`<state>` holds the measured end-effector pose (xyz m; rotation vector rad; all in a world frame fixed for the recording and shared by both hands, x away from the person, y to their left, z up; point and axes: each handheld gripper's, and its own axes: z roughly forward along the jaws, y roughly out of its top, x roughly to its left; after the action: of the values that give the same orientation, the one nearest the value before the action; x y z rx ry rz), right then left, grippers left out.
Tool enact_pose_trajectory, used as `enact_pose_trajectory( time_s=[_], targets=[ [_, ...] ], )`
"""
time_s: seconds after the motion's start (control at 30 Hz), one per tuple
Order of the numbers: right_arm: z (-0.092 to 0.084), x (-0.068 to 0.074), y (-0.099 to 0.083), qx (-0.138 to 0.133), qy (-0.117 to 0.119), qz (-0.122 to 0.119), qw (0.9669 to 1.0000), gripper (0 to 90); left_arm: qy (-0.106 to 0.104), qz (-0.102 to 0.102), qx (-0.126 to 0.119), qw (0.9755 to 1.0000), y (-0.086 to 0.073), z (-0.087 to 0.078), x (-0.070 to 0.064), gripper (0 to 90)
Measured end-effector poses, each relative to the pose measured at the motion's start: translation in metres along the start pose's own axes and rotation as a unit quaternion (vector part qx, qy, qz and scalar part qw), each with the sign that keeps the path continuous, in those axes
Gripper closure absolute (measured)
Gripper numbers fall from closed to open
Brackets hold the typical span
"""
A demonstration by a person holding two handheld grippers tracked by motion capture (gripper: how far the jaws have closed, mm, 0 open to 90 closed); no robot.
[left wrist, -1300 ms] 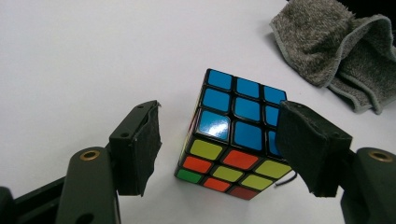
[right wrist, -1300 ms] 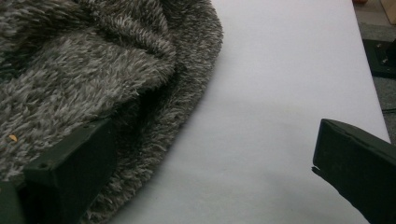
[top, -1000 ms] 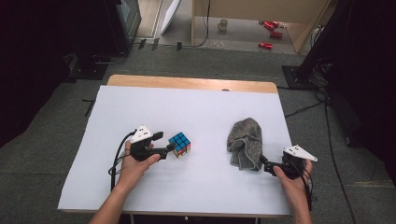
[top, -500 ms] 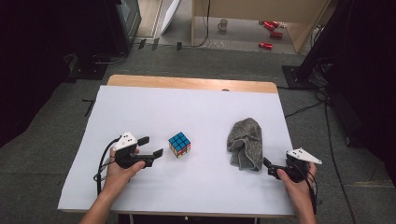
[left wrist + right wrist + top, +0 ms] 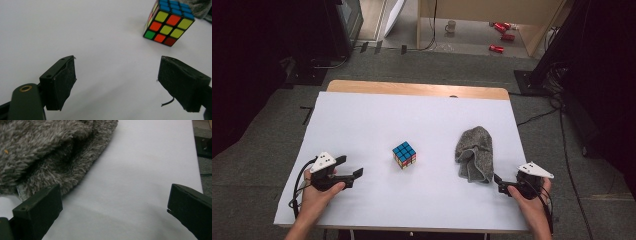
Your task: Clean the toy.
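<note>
A scrambled puzzle cube, blue face up, rests on the white table sheet near the middle. A crumpled grey fluffy cloth lies to its right. My left gripper is open at the near left, well short of the cube, with nothing between its jaws. In the left gripper view the open gripper points at bare sheet, with the cube ahead to the right. My right gripper is open just off the cloth's near right corner. In the right gripper view the gripper frames bare sheet, the cloth beside its left jaw.
A wooden table edge shows beyond the sheet's far side. The sheet's right edge drops to grey floor close to my right gripper. A mug and red cans lie on the floor far behind.
My left gripper has drawn back from the cube, leftward and toward the near edge, leaving the cube on the sheet. My right gripper has pulled back slightly from the cloth.
</note>
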<state>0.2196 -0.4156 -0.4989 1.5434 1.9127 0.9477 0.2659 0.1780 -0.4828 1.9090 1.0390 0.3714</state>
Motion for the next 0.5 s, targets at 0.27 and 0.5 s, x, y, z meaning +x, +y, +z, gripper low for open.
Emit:
enact_pose_trajectory(
  time_s=[0.27,0.5],
  targets=[
    [0.008,0.005,0.001,0.039,-0.004,-0.024,0.9989,0.6,0.054,0.005,0.044,0.9975,-0.01,-0.004,0.01,12.4],
    [0.01,0.003,0.002,0.049,0.004,-0.018,0.9986,0.5,0.095,0.004,0.099,0.9905,-0.012,0.003,0.012,9.1]
  ],
)
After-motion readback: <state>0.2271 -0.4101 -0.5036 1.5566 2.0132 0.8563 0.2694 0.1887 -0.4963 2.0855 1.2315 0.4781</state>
